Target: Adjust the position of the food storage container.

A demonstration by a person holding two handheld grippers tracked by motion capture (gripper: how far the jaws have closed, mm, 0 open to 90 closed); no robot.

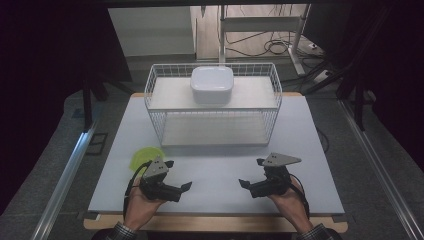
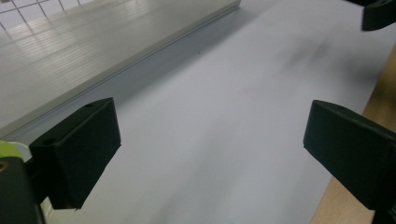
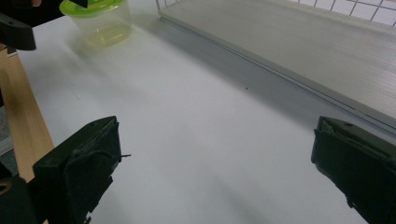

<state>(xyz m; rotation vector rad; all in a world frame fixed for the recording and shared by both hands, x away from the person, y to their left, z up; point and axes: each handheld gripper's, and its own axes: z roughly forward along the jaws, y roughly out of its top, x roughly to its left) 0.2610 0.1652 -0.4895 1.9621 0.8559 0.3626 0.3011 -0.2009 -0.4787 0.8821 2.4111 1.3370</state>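
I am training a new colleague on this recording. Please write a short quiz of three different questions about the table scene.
1. True or false: the white lidded box sits on the wire rack's upper shelf.
2. Which gripper is nearer the green-lidded container: A left, B right?
3. Fill in: both grippers' jaws stand ____.

Key: 1 true; 2 A; 3 open.

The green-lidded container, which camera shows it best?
The right gripper view: the container shows its green lid and clear body, cropped only at the top. The high view has it partly behind the left tool. The left gripper view catches a green sliver.
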